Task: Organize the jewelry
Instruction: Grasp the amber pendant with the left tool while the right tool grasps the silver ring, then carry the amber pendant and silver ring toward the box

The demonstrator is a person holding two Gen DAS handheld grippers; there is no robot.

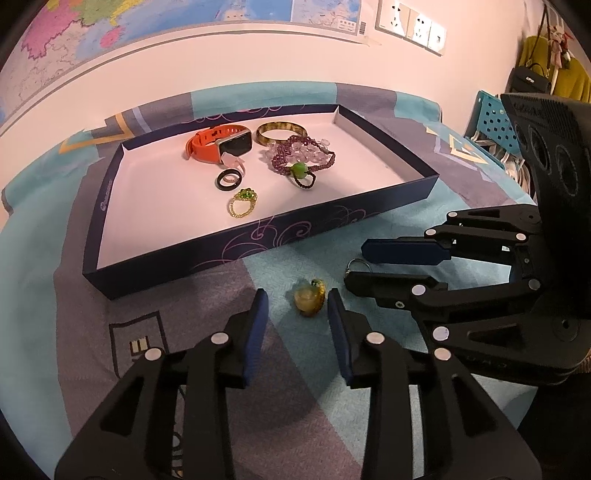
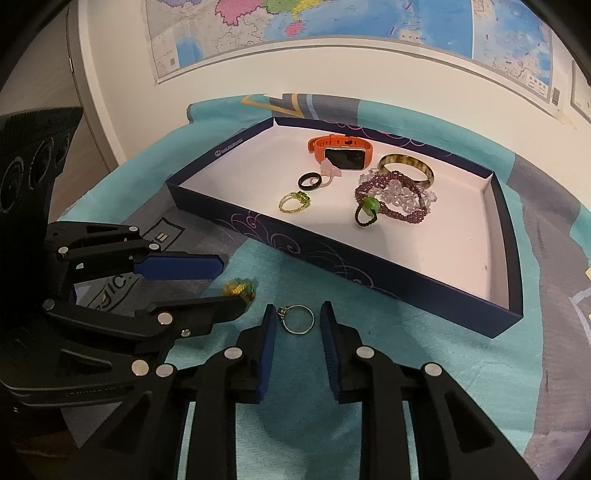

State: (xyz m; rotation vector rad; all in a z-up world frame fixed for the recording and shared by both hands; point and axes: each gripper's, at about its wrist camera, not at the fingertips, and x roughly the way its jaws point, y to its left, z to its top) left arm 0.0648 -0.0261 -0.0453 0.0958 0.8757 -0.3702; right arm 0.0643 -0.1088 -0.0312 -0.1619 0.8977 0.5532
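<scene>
A shallow dark blue box (image 1: pixel 332 225) (image 2: pixel 369 273) lies on the cloth. It holds an orange watch (image 1: pixel 218 142) (image 2: pixel 341 151), a brown bangle (image 1: pixel 281 132) (image 2: pixel 406 164), purple bead bracelets (image 1: pixel 303 158) (image 2: pixel 391 199), a black ring (image 1: pixel 227 180) (image 2: pixel 308 181) and a green-gold ring (image 1: pixel 243 203) (image 2: pixel 294 202). My left gripper (image 1: pixel 297 301) (image 2: pixel 232 284) is open around a yellow-green ring (image 1: pixel 310 299) (image 2: pixel 240 288) on the cloth. My right gripper (image 2: pixel 298 319) (image 1: pixel 356 264) is open around a silver ring (image 2: pixel 297 319) (image 1: pixel 356 265).
A teal and grey patterned cloth (image 1: pixel 184 306) (image 2: pixel 303 424) covers the surface. Wall maps (image 2: pixel 332 26) hang behind. Wall sockets (image 1: pixel 412 22), a blue perforated rack (image 1: pixel 487 114) and hanging bags (image 1: pixel 532 77) are at the right.
</scene>
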